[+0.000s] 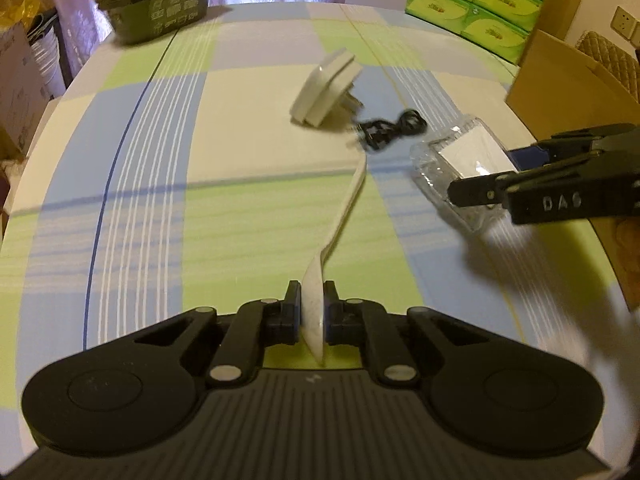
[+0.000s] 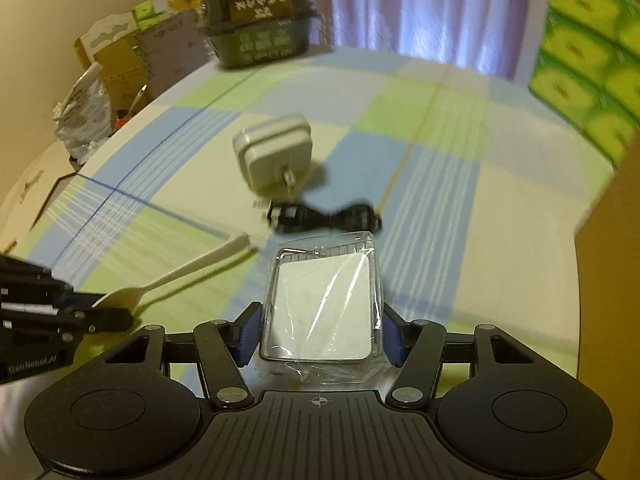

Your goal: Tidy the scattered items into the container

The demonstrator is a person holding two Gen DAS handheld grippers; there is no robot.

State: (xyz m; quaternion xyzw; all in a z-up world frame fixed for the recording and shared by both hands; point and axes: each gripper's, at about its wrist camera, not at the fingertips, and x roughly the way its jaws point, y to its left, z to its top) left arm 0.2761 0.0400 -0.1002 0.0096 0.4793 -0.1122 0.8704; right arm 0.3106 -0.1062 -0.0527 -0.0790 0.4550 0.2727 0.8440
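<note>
On checked surface (image 1: pixel 248 152), white charger (image 1: pixel 326 88) as landmark. Far left behind charger: dark green box (image 1: pixel 160 4). Near side of charger: left claw (image 1: pixel 312 316) clamped on white spoon (image 1: pixel 336 236). Just right of charger: black cable (image 1: pixel 390 130). Farther right: right claw (image 2: pixel 320 332) gripping clear wrapped packet (image 2: pixel 324 304); brown cardboard container (image 1: pixel 568 84) at edge.

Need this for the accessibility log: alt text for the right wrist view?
The right gripper clamps a clear-wrapped white box above a checked tablecloth. Beyond lie a black cable and white charger.
</note>
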